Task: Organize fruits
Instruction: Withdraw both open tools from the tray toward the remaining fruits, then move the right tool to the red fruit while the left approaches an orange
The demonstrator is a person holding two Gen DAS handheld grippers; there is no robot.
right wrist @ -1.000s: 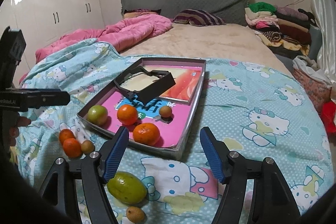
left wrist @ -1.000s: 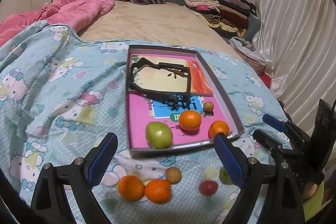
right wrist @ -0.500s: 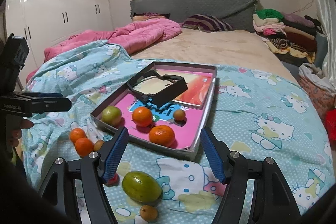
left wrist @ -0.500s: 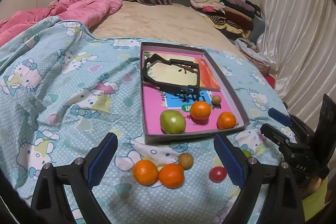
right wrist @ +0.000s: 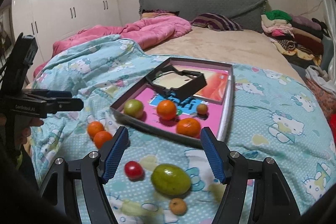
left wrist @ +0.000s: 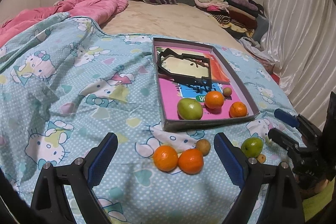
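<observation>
A shallow box tray point(left wrist: 244, 89) point(right wrist: 227, 102) lies on the blue blanket, holding a green fruit point(left wrist: 190, 109), two oranges point(left wrist: 214, 99) point(left wrist: 238, 109) and a small brown fruit point(left wrist: 227, 91). Loose in front of it lie two oranges point(left wrist: 165, 157) point(left wrist: 190, 161), a small brown fruit point(left wrist: 203, 146), a green fruit point(right wrist: 170, 178), a red fruit point(right wrist: 133, 169) and a small yellowish fruit point(right wrist: 177, 206). My left gripper point(left wrist: 164, 157) is open and empty, with the loose oranges between its fingers. My right gripper point(right wrist: 164, 152) is open and empty above the green and red fruits.
A black plastic frame point(left wrist: 184, 66) lies in the tray's far half over coloured booklets. A pink quilt point(left wrist: 92, 5) and a pile of folded clothes point(left wrist: 226, 5) lie at the bed's far end. White curtains point(left wrist: 304, 35) hang on the right.
Both grippers have pulled back and shifted left. The tray and the loose fruits now sit further right in the left wrist view and further up in the right wrist view. No fruit has moved.
</observation>
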